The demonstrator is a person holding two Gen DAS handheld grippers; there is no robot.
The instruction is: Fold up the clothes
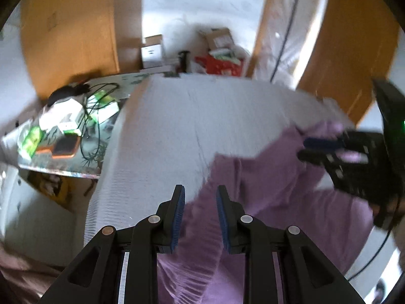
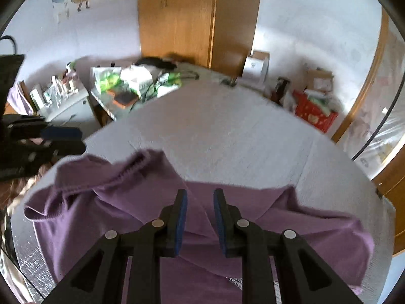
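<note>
A purple knit garment [image 2: 141,202] lies rumpled on a white bed cover [image 2: 227,136]. My right gripper [image 2: 200,197] is open above the middle of the garment, nothing between its pads. My left gripper [image 1: 200,192] is open over the garment's ribbed edge [image 1: 200,228], empty. In the left wrist view the right gripper [image 1: 319,149] shows at the right, over a raised fold of the garment [image 1: 278,167]. In the right wrist view the left gripper [image 2: 63,139] shows at the left edge, beside the garment's lifted corner.
A cluttered side table [image 1: 63,126] with packets, cables and an orange-edged device stands left of the bed. Wooden wardrobe [image 2: 187,20], boxes and a red bag [image 2: 314,114] lie beyond the far edge. A wooden door frame [image 1: 354,50] is at the right.
</note>
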